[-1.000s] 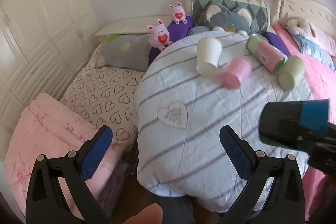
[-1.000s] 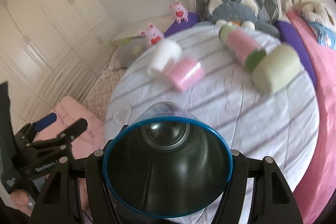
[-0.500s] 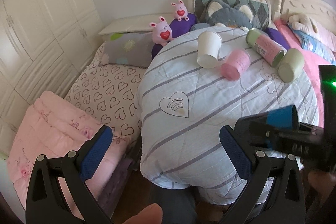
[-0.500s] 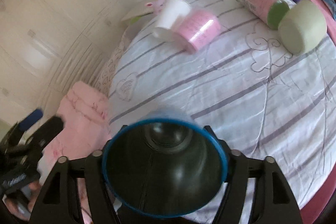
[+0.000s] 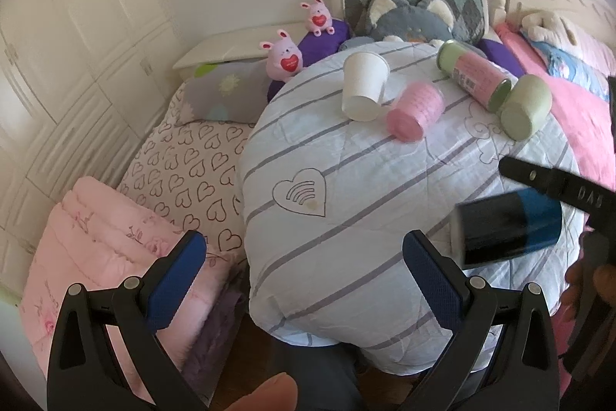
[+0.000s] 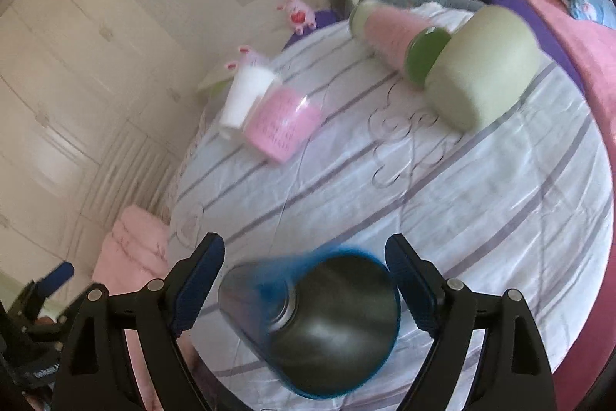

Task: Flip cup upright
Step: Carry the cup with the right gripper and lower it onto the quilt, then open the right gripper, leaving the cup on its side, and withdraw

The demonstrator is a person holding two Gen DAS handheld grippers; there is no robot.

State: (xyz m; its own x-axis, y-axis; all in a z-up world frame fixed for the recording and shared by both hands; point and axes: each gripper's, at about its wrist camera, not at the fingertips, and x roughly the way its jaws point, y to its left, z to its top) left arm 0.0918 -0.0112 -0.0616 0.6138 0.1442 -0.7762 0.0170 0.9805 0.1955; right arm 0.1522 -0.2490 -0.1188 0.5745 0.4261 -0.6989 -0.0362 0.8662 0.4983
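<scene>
Striped quilt (image 6: 442, 218) under both tools, left (image 5: 304, 257) and right (image 6: 304, 280), spread wide, gripping nothing.

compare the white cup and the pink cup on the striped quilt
The white cup is plain, opaque and paper-like; the pink cup is translucent with small print. The white cup lies nearer the rabbit toys, the pink cup nearer the green cup. Both lie on their sides, touching.

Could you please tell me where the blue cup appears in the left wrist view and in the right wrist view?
Left wrist view: the blue cup sits at the right edge, lying sideways over the striped quilt.
Right wrist view: it fills the bottom centre, blurred, between the open right claw's fingers.
Shared landmark: the pink cup beside the white cup.
</scene>
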